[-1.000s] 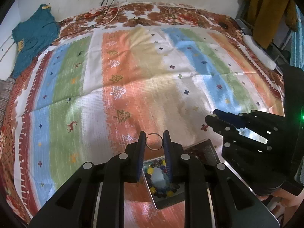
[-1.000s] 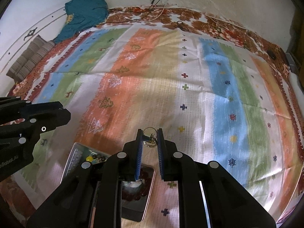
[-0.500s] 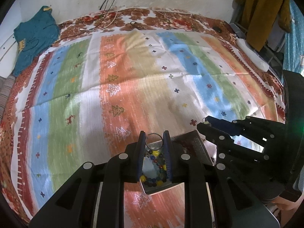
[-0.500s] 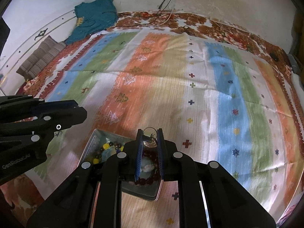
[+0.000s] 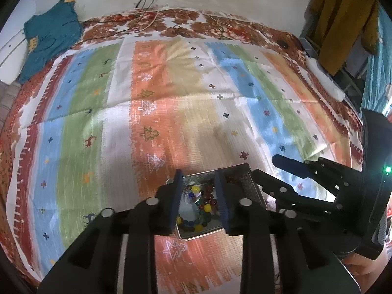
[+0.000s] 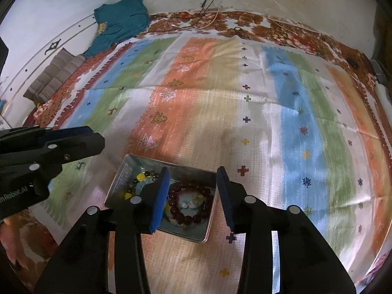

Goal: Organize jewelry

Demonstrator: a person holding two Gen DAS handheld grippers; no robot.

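A small metal tin [image 5: 248, 181] lies on the striped cloth [image 5: 171, 112], holding a multicoloured bead bracelet [image 5: 205, 208] and a dark red bead bracelet [image 6: 188, 203]. My left gripper [image 5: 198, 176] hangs just above the tin. Its jaws are opening, with nothing pressed between the pads. A small silvery ring [image 5: 189, 195] lies in the tin below them. My right gripper [image 6: 193, 171] is over the same tin [image 6: 123, 171] with its jaws opening too, empty. A small shiny piece [image 6: 185, 204] rests inside the red bracelet. Each gripper shows in the other's view: the right gripper [image 5: 265, 165] and the left gripper [image 6: 96, 137].
A teal garment [image 6: 120, 19] and cables [image 6: 208, 7] lie at the far edge by the wall. A striped cushion [image 6: 54, 76] sits far left. A mustard garment [image 5: 343, 17] hangs at the right above a white object [image 5: 325, 78]. A hand [image 5: 365, 267] shows at the bottom right.
Both grippers opened and let go: the ring left the left pads and the small gold piece left the right pads. Both hands have shifted so that the tin lies more squarely under the fingers.
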